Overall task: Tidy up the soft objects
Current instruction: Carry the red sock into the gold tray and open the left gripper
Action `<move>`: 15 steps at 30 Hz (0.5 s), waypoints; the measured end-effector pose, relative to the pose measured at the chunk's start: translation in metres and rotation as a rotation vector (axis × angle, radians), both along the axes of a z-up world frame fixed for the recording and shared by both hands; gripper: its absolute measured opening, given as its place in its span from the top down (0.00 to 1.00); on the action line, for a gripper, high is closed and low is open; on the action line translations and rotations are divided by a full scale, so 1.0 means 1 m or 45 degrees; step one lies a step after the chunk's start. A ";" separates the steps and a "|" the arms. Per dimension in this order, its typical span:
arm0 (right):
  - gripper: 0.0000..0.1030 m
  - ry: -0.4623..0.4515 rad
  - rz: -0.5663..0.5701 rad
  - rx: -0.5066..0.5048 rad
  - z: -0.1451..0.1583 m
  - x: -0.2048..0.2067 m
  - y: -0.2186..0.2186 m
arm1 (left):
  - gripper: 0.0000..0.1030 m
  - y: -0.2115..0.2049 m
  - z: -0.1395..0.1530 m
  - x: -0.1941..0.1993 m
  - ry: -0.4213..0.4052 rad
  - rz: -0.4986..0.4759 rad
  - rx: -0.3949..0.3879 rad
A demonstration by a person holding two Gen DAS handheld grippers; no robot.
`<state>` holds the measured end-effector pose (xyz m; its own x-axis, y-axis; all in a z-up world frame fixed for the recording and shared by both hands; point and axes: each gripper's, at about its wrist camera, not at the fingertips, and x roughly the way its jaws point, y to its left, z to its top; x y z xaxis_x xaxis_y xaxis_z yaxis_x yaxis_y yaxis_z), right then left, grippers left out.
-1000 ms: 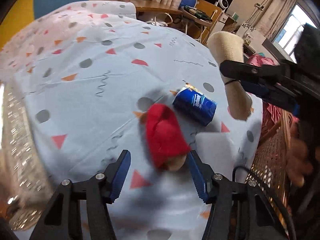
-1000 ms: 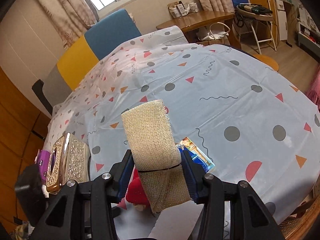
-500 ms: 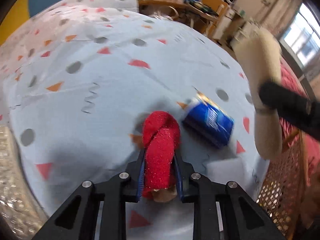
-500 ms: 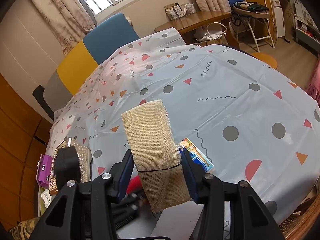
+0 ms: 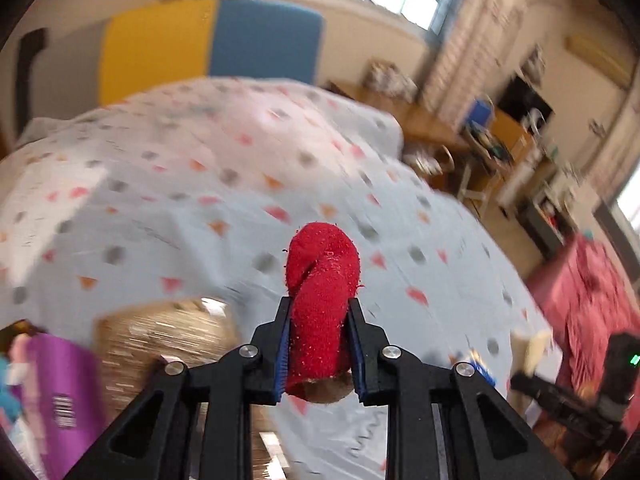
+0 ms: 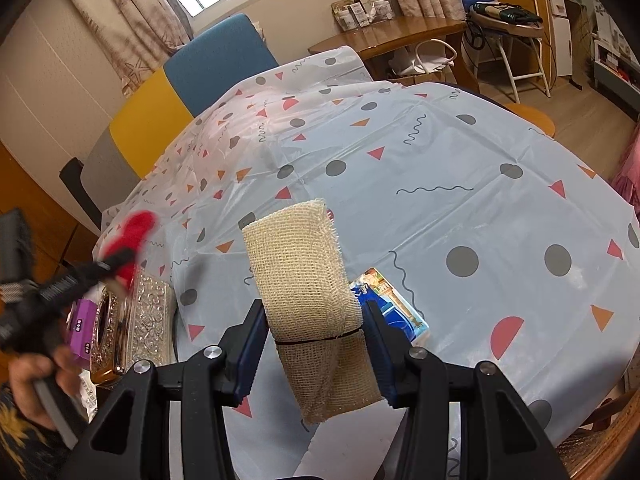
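Note:
My left gripper (image 5: 318, 350) is shut on a red fuzzy roll (image 5: 322, 304), held in the air above the patterned tablecloth (image 5: 200, 216). The right wrist view shows that red roll (image 6: 132, 236) blurred at the left, over the silver box (image 6: 148, 316). A beige burlap roll (image 6: 308, 300) tied with a thin black band sits squeezed in my right gripper (image 6: 314, 350), lifted off the table. Behind the burlap, a blue packet (image 6: 394, 314) lies on the cloth.
An ornate silver tissue box (image 5: 168, 340) and a purple pack (image 5: 64, 396) sit at the table's near left edge. A white sheet (image 6: 352, 440) lies near the front. A yellow and blue chair (image 6: 180, 96) stands behind the table, a wooden desk (image 6: 396, 36) farther back.
My left gripper closed on the red roll, lifted it off the table and swung left toward the silver box. The right gripper with the burlap roll stayed still.

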<state>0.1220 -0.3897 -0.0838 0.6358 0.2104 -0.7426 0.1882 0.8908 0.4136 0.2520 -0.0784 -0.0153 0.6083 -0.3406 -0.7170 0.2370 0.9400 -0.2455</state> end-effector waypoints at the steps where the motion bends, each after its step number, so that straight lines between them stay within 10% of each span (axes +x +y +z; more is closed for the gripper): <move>1: 0.54 0.005 0.003 -0.004 0.000 0.000 0.001 | 0.76 0.010 0.004 -0.002 -0.018 0.032 -0.005; 15: 0.54 0.092 0.045 -0.096 -0.004 0.008 0.015 | 0.76 0.197 0.016 -0.076 -0.144 0.469 -0.063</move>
<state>0.1300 -0.3751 -0.0881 0.5732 0.1736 -0.8008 0.1834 0.9253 0.3319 0.1762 0.1186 0.0002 0.7707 -0.1171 -0.6264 -0.0857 0.9550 -0.2840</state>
